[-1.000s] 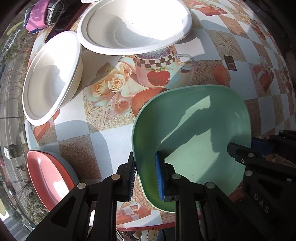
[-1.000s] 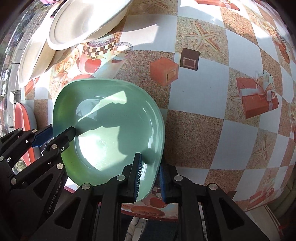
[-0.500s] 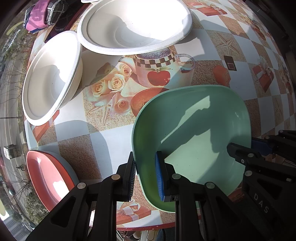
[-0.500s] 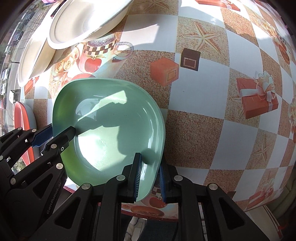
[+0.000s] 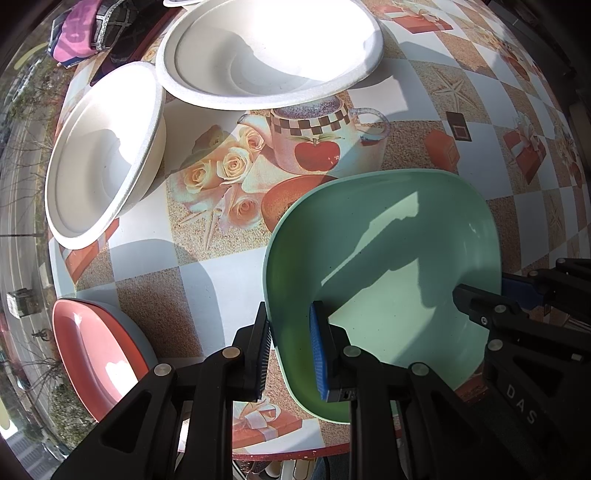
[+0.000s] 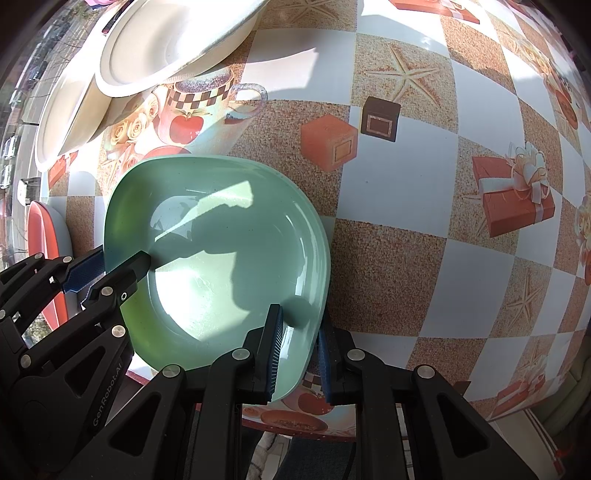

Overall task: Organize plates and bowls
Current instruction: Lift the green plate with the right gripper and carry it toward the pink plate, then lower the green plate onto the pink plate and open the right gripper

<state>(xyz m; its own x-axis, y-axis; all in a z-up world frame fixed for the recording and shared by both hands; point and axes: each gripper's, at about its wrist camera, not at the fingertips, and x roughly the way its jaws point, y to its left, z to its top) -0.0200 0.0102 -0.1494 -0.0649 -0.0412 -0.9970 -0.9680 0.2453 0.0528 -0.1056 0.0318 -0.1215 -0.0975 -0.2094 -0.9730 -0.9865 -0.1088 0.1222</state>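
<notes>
Left wrist view: green plate (image 5: 384, 266) sits near the table's front edge, on the patterned tablecloth (image 5: 199, 266). Left gripper (image 5: 291, 350) is clamped on the plate's left rim, one pad outside the lip, the blue pad inside the well. Right gripper (image 5: 484, 291) comes in from the right side of that picture, with one finger over the opposite rim.

Right wrist view confirms it: right gripper (image 6: 299, 347) closed on the right-hand rim of the green plate (image 6: 218, 254), with the left gripper (image 6: 110, 269) pinching the far side. Both tools point nearly straight down. A two-sided hold reads as preparation to lift a wide, shallow, slick plate level; a pinch on one rim alone would likely let it tip.

Around it: two white bowls (image 5: 103, 155) at the back left, one leaning against the other's rim. Red plate (image 5: 92, 354) lies at the left edge, apparently resting on a pale plate beneath it, probably the stack the green plate should join.

Hard to make out:
- whether the plate is off the cloth or resting on it; the near rim is behind the fingers.
- the pale piece beneath the red plate, only a sliver showing.
- dark and pink fabric (image 5: 85, 33) at the far corner, cut off by the lens rim.
- fisheye bends the table edge, so spacing is unreliable.
</notes>
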